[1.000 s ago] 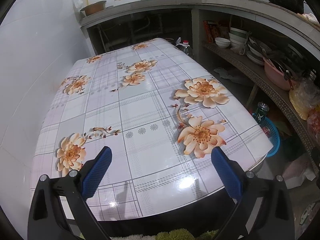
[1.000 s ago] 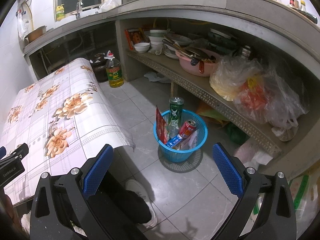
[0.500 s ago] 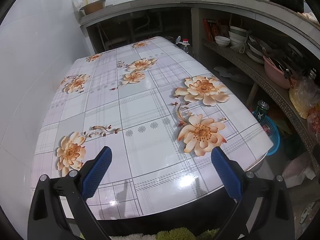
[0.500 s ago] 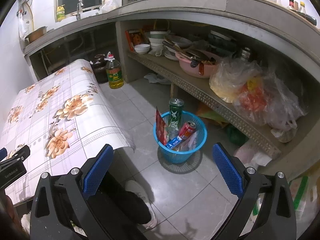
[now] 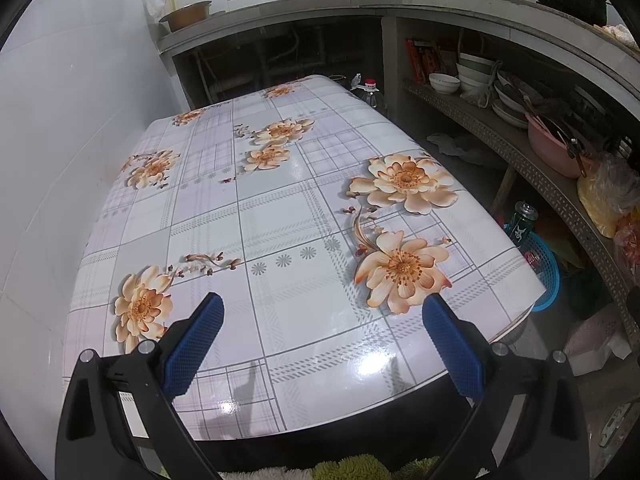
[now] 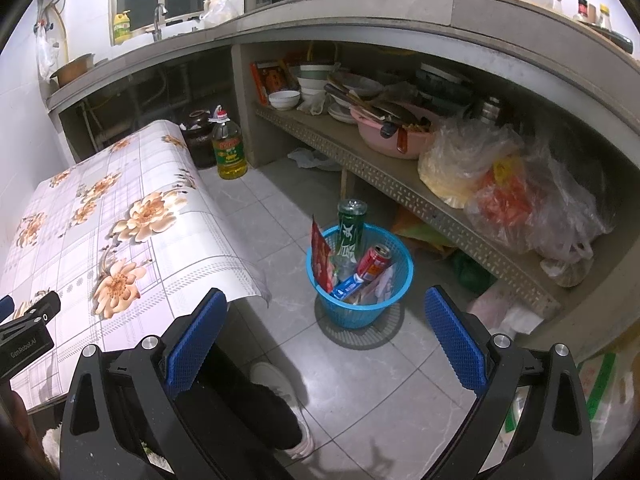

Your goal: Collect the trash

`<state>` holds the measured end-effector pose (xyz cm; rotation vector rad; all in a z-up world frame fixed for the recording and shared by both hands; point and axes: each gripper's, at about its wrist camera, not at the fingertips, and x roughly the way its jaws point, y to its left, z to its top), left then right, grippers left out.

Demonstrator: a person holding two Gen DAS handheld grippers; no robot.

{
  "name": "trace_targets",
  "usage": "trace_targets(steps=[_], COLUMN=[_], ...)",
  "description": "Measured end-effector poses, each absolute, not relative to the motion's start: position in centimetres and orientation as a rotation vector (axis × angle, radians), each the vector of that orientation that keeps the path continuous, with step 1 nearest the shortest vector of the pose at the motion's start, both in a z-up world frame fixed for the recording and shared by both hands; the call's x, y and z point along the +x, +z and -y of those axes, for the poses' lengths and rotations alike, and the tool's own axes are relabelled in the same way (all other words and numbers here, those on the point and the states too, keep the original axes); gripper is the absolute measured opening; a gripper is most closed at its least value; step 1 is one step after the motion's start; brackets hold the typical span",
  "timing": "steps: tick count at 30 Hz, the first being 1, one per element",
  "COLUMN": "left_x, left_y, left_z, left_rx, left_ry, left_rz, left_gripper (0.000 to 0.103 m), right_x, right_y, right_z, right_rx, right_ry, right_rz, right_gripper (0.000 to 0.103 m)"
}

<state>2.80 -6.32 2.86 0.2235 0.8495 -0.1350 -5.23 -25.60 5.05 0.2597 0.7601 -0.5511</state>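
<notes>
Both claws gape empty: the left claw [image 5: 322,336] above the floral-clothed surface [image 5: 280,216], the right claw [image 6: 326,330] over the floor, where a blue basket [image 6: 394,300] beside the surface holds cans and wrappers.

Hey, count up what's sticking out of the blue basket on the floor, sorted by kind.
In the blue plastic basket:
Drink cans: 2, a tall green can and a red can
Red snack wrapper: 1
Blue toothpaste tube: 1
Total: 4 clearly visible; the pale scraps beneath are too jumbled to count.
</notes>
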Motion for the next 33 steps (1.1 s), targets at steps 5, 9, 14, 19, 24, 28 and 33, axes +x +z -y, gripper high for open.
trace_targets(steps=[5,9,14,19,24,28,33], left_x=[2.87,2.85,2.87,2.84,2.82,2.87,2.8], left_y=[3.1,3.14,3.09,3.09,3.07,3.05,3.0], left_z=[6.31,6.31,6.29,6.31,6.25,6.23,6.15], left_rx=[0.223,0.224,0.223,0.224,0.224,0.225,0.224], left_ry=[-0.138,-0.139,-0.139,-0.139,-0.138,-0.139,-0.139], left_rz=[-0.847,-0.849,-0.849,-0.85,-0.849,-0.851,-0.852], left_gripper=[0.097,0.097,0.097,0.097,0.097,0.097,0.097], right_x=[-5.11,-5.0,-5.12,-5.12,-5.0,-5.0,-4.89], right_y=[5.48,5.59,5.49,5.47,5.57,5.57,5.62], right_z=[25.68,25.81,25.53,25.44,25.46,25.46,25.33], right_rx=[0.258,0.258,0.258,0.258,0.257,0.257,0.259], right_ry=[-0.554,-0.554,-0.557,-0.558,-0.558,-0.558,-0.559], right_rz=[-0.757,-0.758,-0.757,-0.756,-0.755,-0.756,-0.757], right_gripper=[0.095,0.095,0.095,0.095,0.095,0.095,0.095])
